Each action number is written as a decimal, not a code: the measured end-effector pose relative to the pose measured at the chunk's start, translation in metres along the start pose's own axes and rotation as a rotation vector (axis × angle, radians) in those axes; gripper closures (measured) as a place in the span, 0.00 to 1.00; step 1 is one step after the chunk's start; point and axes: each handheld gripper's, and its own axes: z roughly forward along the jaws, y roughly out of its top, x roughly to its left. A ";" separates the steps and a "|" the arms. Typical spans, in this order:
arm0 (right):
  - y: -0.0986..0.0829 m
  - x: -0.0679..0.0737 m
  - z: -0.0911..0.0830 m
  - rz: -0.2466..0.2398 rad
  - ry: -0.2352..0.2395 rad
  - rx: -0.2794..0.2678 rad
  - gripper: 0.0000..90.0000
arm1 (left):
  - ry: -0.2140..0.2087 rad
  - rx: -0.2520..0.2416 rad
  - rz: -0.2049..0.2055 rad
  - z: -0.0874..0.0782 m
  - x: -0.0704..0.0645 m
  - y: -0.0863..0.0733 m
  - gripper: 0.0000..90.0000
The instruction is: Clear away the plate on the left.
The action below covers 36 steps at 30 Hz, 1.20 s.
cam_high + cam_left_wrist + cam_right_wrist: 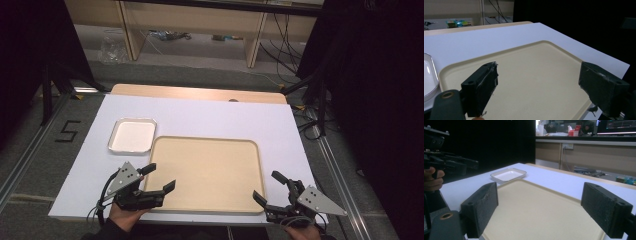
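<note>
From high up, we see a white table (200, 112) with a big tan tray (207, 172) lying flat on it. The left gripper (161, 178) sits at the tray's near left corner, and its two black jaws are spread wide with nothing between them. One jaw reaches over the tray's edge. Just past this gripper, off the tray's far left corner, is a small white dish (132, 135) with a shiny rim. The right gripper (267, 188) is at the tray's near right corner. Its jaws are wide open too and hold nothing. A hand (125, 216) holds the left gripper from below.

From the left gripper view, we look between the two black jaws of the left gripper (537, 82). They stand far apart and are empty. The tray (536, 67) lies right under and ahead of them. A bit of the dish (429, 75) peeks in beside the left jaw.

From the right gripper view, the right gripper (539, 205) also has its jaws far apart with nothing in them. The tray (536, 207) is spread out under them. The dish (508, 175) sits past the tray, ahead of the left jaw. Farther off to the left we see the other gripper (461, 163) and the hand (431, 180) that holds it.
</note>
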 end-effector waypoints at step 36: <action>0.000 -0.002 0.000 -0.037 -0.013 -0.005 0.17 | 0.051 0.013 -0.036 -0.002 0.013 0.002 0.17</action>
